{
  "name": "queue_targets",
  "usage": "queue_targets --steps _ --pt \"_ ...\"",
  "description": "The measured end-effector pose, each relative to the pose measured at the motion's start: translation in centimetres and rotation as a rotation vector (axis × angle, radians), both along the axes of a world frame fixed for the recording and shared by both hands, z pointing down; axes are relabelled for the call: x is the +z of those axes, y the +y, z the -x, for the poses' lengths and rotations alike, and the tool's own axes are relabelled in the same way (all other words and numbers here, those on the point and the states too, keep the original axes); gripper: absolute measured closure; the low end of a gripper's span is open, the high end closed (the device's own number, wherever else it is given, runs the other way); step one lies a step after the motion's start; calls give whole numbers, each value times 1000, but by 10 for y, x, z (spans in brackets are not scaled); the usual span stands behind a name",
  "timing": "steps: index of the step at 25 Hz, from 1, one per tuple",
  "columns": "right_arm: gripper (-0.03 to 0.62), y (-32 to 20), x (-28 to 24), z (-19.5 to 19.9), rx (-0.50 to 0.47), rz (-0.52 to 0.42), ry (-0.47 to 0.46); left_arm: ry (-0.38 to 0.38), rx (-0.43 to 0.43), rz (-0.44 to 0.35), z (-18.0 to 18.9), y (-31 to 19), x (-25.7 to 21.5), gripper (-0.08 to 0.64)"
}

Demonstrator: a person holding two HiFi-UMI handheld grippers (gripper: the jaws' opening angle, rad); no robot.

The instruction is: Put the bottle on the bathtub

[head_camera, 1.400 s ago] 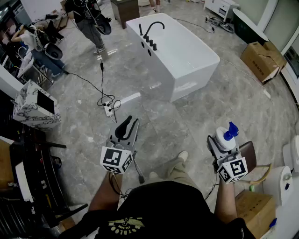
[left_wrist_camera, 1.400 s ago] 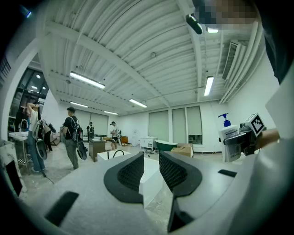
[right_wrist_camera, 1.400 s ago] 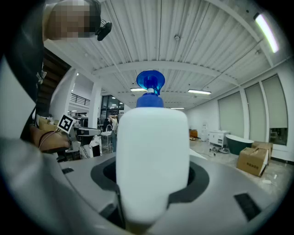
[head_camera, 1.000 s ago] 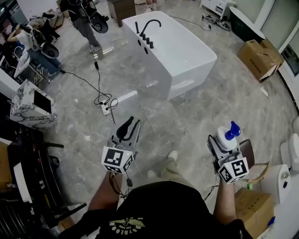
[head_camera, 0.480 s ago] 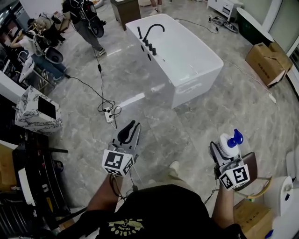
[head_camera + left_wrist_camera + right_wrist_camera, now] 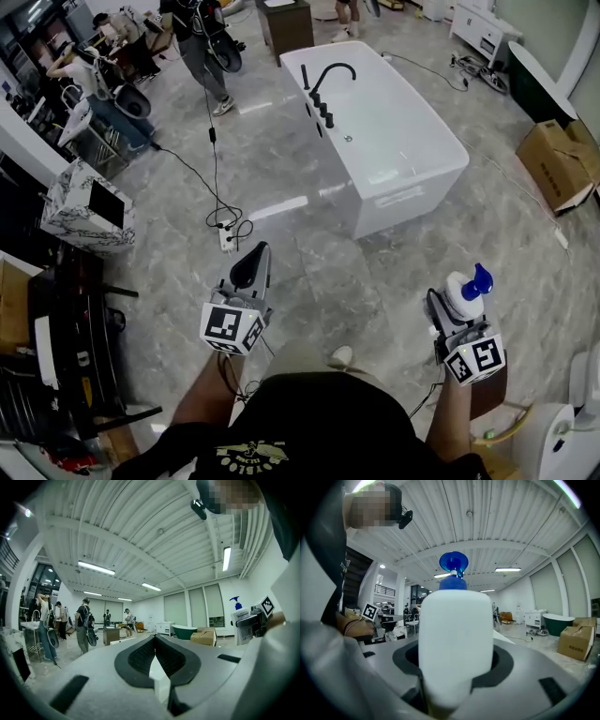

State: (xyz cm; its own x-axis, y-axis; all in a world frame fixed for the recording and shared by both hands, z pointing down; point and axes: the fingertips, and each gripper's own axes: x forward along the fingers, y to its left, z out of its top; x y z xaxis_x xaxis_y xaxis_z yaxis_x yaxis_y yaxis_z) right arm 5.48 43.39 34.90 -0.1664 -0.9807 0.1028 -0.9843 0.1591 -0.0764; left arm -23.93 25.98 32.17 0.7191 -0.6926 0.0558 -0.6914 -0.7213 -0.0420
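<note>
A white pump bottle (image 6: pixel 462 292) with a blue pump head is held upright in my right gripper (image 6: pixel 454 305), shut on it at the lower right of the head view. In the right gripper view the bottle (image 6: pixel 456 639) fills the space between the jaws. A white freestanding bathtub (image 6: pixel 422 141) with a black curved faucet (image 6: pixel 330 79) stands on the grey floor ahead, well beyond both grippers. My left gripper (image 6: pixel 250 269) hovers at the lower left with its jaws closed and nothing in them; its dark pads (image 6: pixel 140 656) meet in the left gripper view (image 6: pixel 155 648).
A power strip with a black cable (image 6: pixel 225 234) lies on the floor ahead of the left gripper. A marble-patterned box (image 6: pixel 89 208) stands at left. People with gear (image 6: pixel 202 37) stand at the far left. A cardboard box (image 6: pixel 560 164) sits at right.
The view has moved closer to the bathtub, which now lies more to the right and lower in frame. Both grippers keep their poses, the bottle still held.
</note>
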Motion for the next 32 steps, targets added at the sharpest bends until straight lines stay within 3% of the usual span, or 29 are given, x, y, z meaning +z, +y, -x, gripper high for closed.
queue_targets --steps 9,19,32 --pt "333 -40 7 -15 -57 -1 -26 16 -17 27 -11 -18 1 551" --pt "333 -87 21 -40 -30 30 -18 60 42 65 -54 -77 16 551" --pt "333 -167 16 -71 29 52 -12 40 136 81 -110 -173 20 551"
